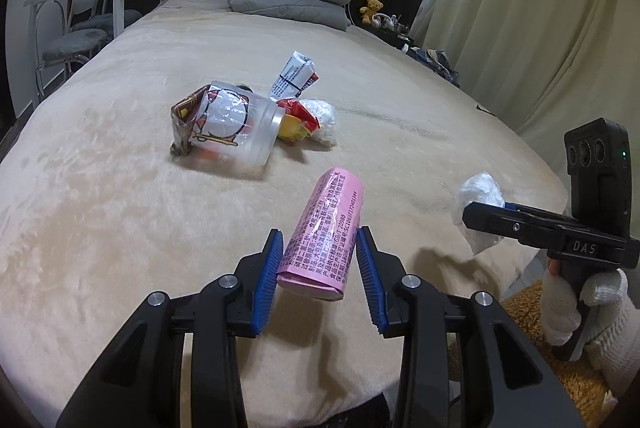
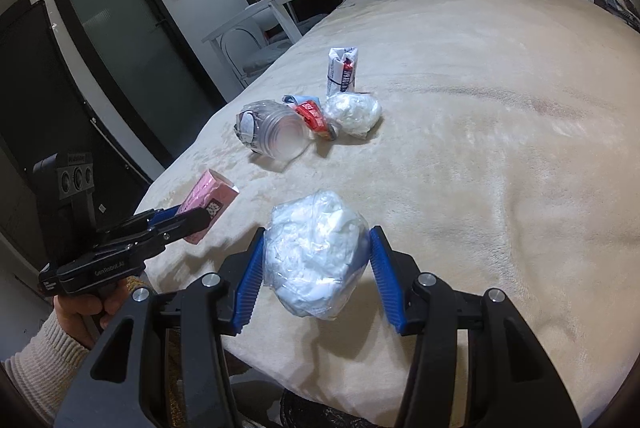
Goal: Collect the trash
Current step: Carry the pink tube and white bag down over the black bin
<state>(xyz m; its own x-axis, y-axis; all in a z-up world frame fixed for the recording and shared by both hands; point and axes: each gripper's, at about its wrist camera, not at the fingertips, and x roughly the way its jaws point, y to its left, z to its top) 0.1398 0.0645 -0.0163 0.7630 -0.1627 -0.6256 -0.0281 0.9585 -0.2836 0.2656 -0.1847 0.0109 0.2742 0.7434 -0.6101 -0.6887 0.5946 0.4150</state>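
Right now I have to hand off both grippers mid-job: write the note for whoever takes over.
Left gripper: shut on the pink wrapper, held up over the near edge of the bed.
Right gripper: shut on the clear plastic bag of white scraps, also at the near edge.
Still on the bed, mid-blanket, in one cluster: clear plastic jar on its side, red and yellow snack wrapper, second wad of clear plastic, folded printed packet.
Done: two pieces picked up. Left: drop both, then collect the cluster. No bin is in view.
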